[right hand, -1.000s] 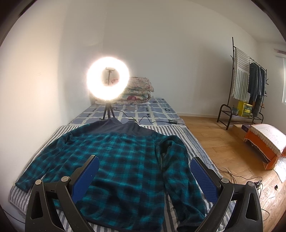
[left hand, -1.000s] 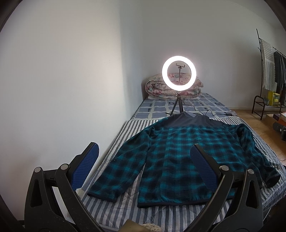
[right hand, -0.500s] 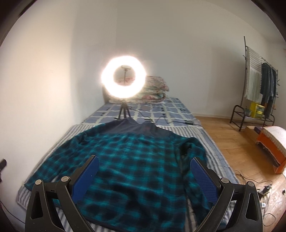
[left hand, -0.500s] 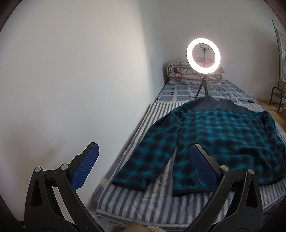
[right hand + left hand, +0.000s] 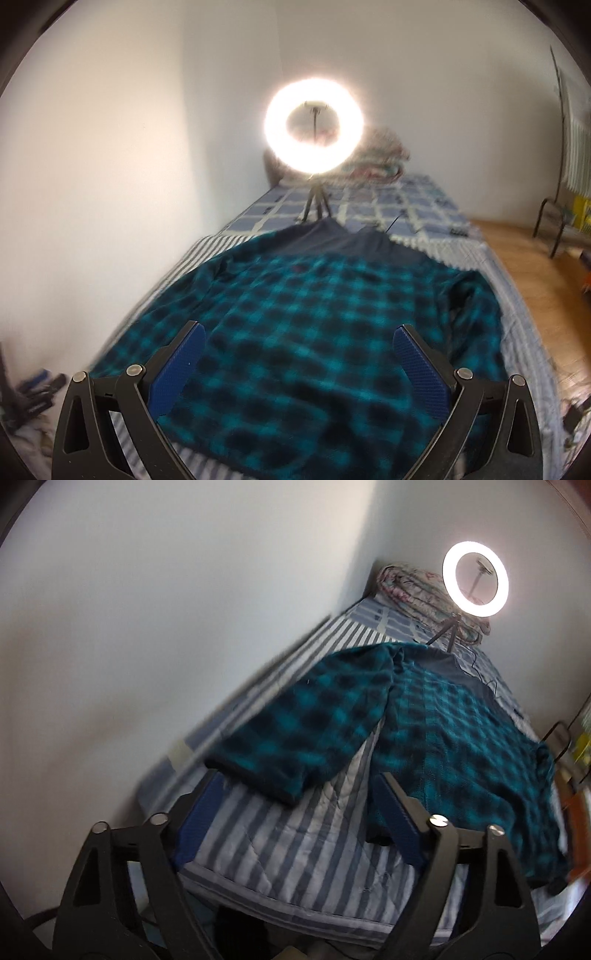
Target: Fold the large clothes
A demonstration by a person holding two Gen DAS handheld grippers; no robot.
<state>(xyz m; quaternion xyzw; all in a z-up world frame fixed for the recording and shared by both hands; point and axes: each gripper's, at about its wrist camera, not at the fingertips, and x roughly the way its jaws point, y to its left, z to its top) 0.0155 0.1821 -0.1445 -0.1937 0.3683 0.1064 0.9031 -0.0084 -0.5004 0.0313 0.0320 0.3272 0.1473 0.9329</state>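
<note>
A: Change since half a second ago: left gripper (image 5: 295, 823) has swung down toward the wall-side sleeve (image 5: 306, 727) of the plaid fleece shirt (image 5: 325, 332); the cuff now sits just beyond its fingertips. Jaws apart, nothing held

B: And the right gripper (image 5: 295, 365)?

A: Also apart and empty, now lower over the shirt's hem than before. The shirt itself has not moved: flat, spread across the bed (image 5: 295, 853), collar toward the ring light (image 5: 314, 127) on its tripod

B: Meaning for the fold?

A: No fold started. Judged: left is lining up to take the cuff and carry the sleeve over the body

B: Edges, room?

A: Sleeve lies near the bed's wall-side edge, wall close beside, so little room that way. Bare striped cover between cuff and foot edge. The other sleeve lies at the floor-side edge. Frames blurred
</note>
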